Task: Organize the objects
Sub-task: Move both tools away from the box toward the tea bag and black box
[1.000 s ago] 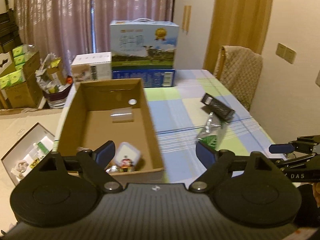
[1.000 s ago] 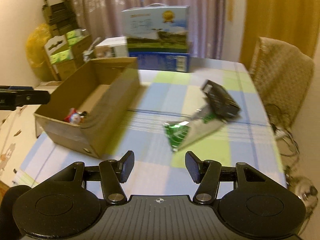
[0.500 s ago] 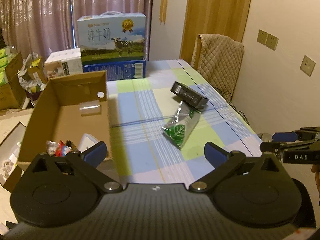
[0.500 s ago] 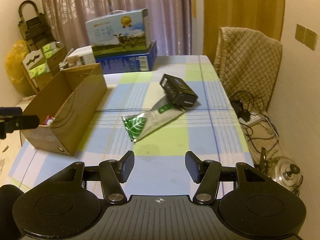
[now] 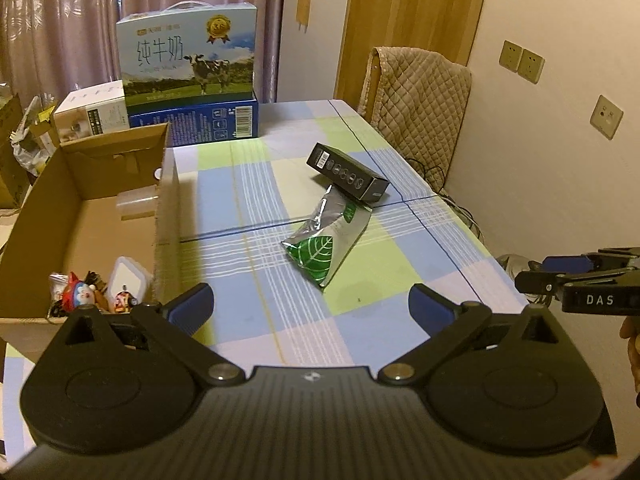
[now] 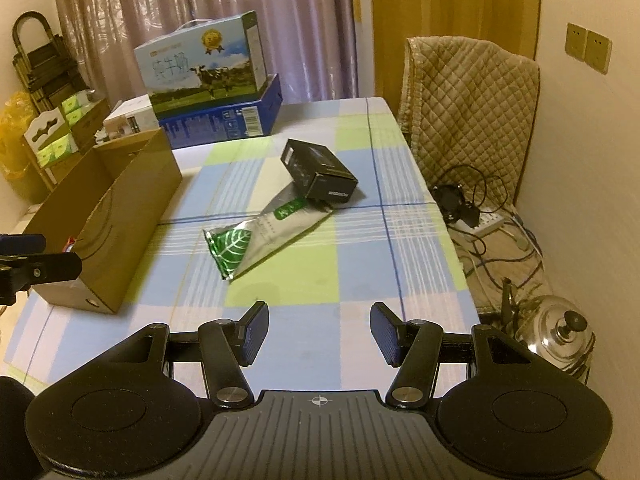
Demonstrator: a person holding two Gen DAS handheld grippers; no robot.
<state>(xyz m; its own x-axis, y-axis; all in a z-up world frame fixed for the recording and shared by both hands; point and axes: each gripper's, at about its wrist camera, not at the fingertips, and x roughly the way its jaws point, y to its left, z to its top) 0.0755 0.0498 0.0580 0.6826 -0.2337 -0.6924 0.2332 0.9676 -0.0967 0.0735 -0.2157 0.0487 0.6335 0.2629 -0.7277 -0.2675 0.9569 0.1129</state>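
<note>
Cardboard box [image 5: 92, 216] stood along the worktop's [image 5: 400, 272] left edge, already holding small items, evidently the collecting place. Foil pouch [image 5: 326, 242] lay mid-worktop, its far end tucked under the tilted black carton [image 5: 347, 172]. Left claw [image 5: 310, 306] gaped fully, empty; right claw [image 6: 319, 332] hung half spread, holding nothing, both aimed toward the pouch

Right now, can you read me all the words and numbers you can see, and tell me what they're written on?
"纯牛奶" - on the milk carton with the cow picture.
"DAS" - on the right gripper, seen from the left wrist camera.
Gold medal on the milk carton: number too blurred to read.
Blue box under it: barcode and small print unreadable.
Black box and green leaf pouch: labels too small to read.
</note>
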